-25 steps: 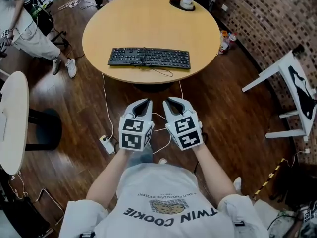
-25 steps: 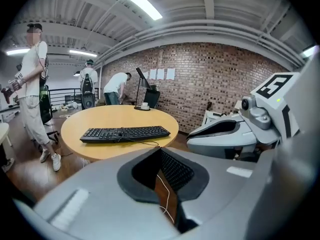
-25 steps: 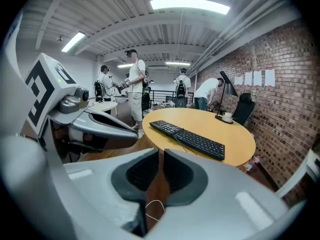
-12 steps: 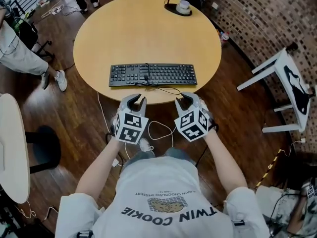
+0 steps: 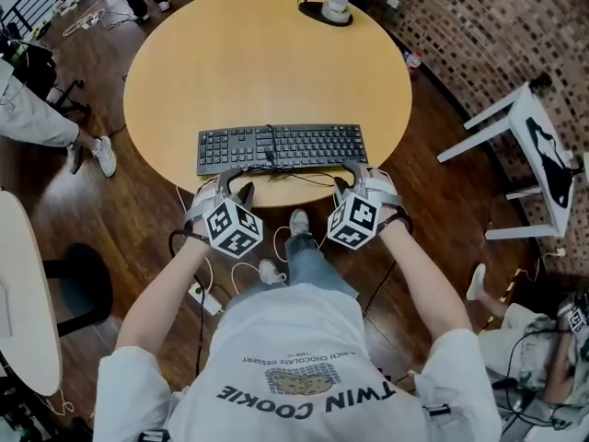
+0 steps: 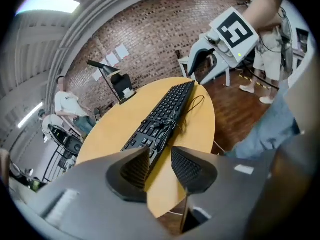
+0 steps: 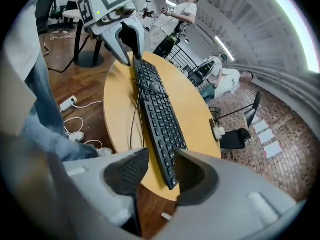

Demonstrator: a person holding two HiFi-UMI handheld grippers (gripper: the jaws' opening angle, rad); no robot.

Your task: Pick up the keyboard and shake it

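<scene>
Two grippers, head view: the left gripper [image 5: 232, 180] and the right gripper [image 5: 357, 175] sit at the near rim of a round wooden table [image 5: 267, 63], one at each end of the keyboard [image 5: 281, 147], and both point down and away from the person.
Keyboard, head view: black and lying flat near the table's front edge, long side toward the person. A thin dark cable [image 5: 296, 169] loops off its front.
Far side of table, head view: a small white cup on a dark dish [image 5: 329, 7].
Floor, head view: dark wood, with a white power strip [image 5: 204, 297] and white cords by the person's feet.
Left gripper view, jaws: the left gripper [image 6: 160, 161] has its ribbed pads clearly apart, having just been opening. Nothing is gripped.
Left gripper view, keyboard: the keyboard [image 6: 165, 111] runs away from the gap toward the right gripper [image 6: 207, 59] at its far end. Its near end shows just past the jaw tips, and the pads are not pressing on it.
Right gripper view, jaws: the right gripper [image 7: 161, 169] also stands apart, having just been opening, and holds nothing.
Right gripper view, keyboard: the near end of the keyboard [image 7: 157, 116] is seen in the gap between the pads, unclamped, with the table rim beneath it. The left gripper [image 7: 127, 39] stands at its far end.
</scene>
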